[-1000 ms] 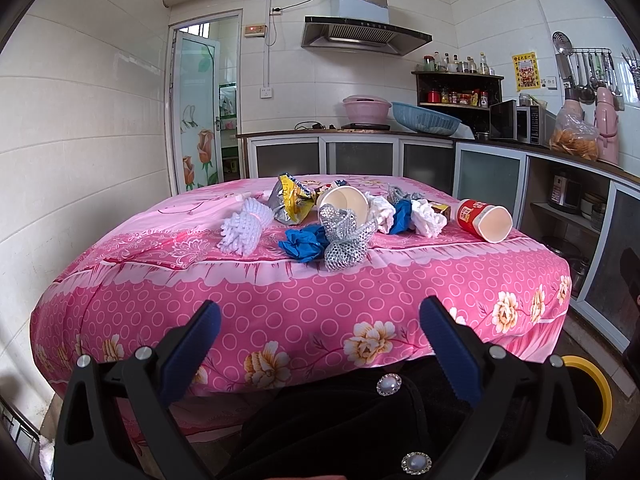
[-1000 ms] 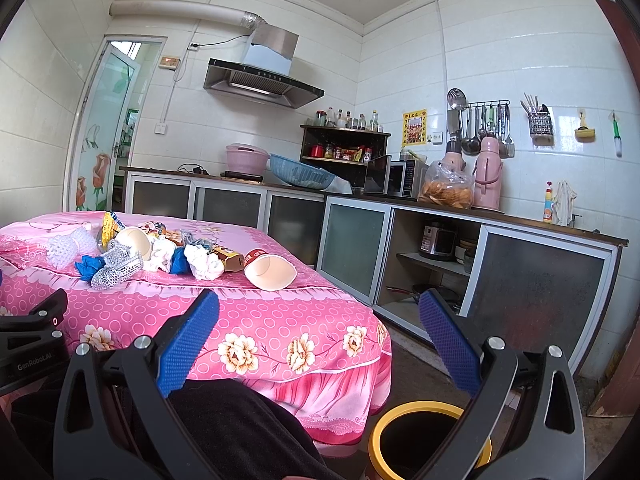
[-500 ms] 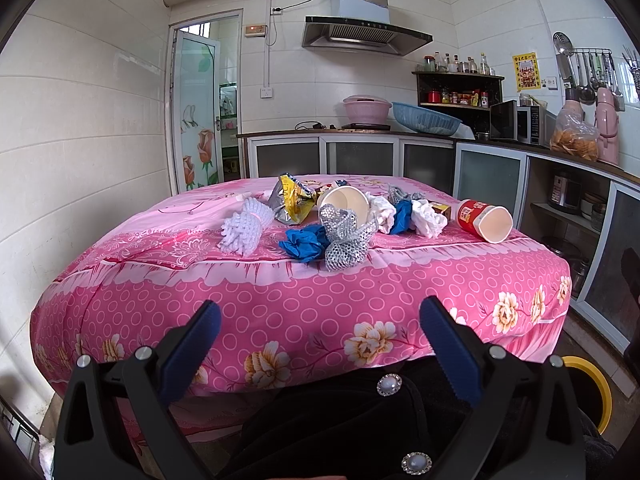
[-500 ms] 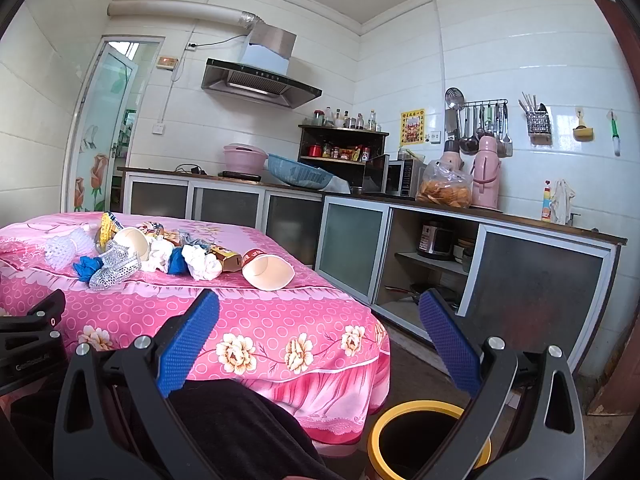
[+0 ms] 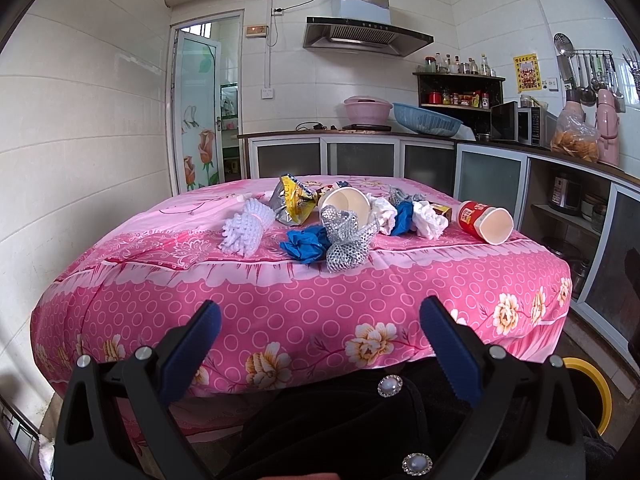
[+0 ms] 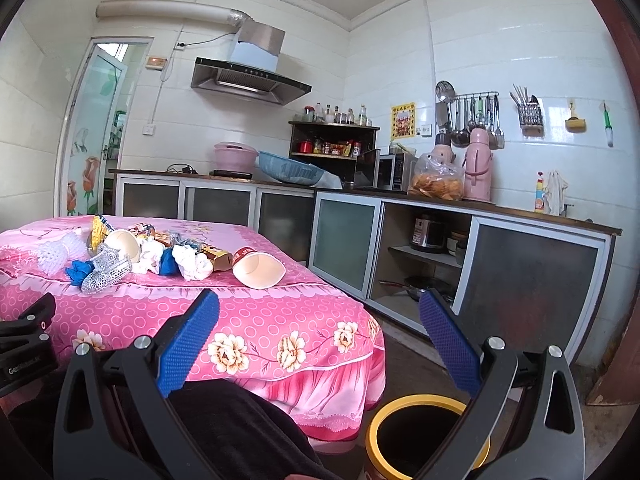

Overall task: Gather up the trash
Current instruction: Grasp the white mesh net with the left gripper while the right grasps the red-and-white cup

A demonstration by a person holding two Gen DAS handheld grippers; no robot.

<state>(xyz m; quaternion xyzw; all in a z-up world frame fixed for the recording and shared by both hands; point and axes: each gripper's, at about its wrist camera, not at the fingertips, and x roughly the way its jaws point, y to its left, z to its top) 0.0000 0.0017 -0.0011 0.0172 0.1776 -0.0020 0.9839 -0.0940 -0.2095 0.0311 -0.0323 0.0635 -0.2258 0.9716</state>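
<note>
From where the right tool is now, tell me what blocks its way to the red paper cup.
Nothing visible does. The right tool hangs open, short of the table; the red paper cup lies on its side near that edge, apart from the other trash.

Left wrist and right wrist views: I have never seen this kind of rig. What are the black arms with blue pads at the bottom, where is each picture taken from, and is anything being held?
There is no robot. A person holds a two-finger tool in each hand, with a wide-angle camera looking along each tool's fingers. The black arms with blue pads are the left gripper and the right gripper. Both have their jaws wide apart and hold nothing. On the table with the pink cloth lies the trash: a red paper cup on its side, a blue crumpled glove, a silver mesh wad, a yellow snack wrapper and white crumpled paper. On the floor, right of the table, stands a yellow-rimmed bin.
</note>
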